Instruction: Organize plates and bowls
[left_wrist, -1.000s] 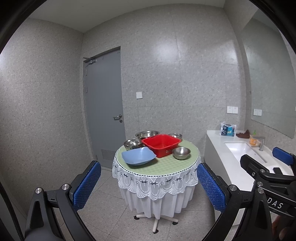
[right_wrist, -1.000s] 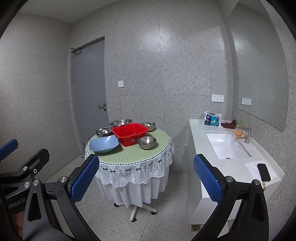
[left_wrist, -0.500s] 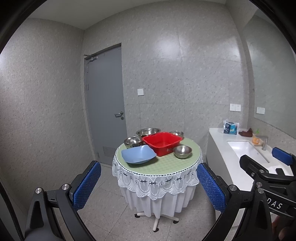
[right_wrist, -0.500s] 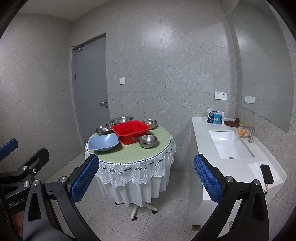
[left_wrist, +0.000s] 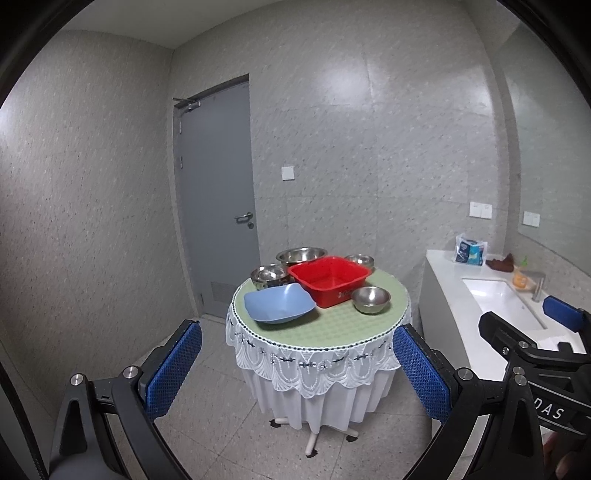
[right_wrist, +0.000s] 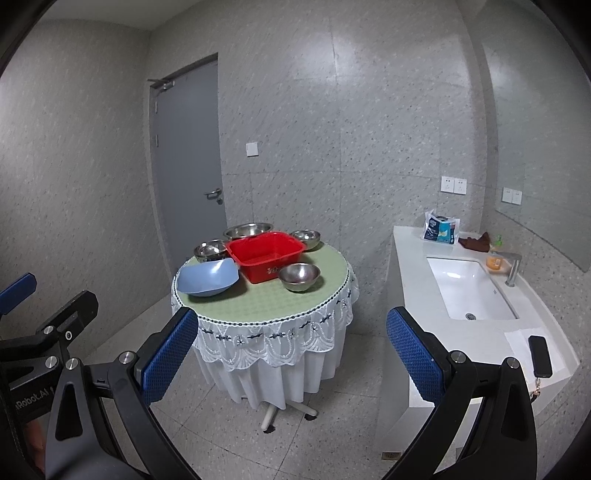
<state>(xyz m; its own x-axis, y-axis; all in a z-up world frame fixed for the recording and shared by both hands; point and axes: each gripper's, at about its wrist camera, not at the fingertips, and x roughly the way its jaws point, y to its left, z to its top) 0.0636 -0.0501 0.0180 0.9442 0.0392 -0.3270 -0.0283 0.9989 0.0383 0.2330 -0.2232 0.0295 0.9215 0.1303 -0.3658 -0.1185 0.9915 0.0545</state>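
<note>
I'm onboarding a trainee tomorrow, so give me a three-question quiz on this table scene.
1. True or false: the left gripper holds a bowl.
2. How many steel bowls stand on the table?
3. Which dish sits left of the red basin: A) blue dish, B) sink, C) phone?

Key: 1 false, both it and the right gripper are open and empty. 2 four. 3 A.
</note>
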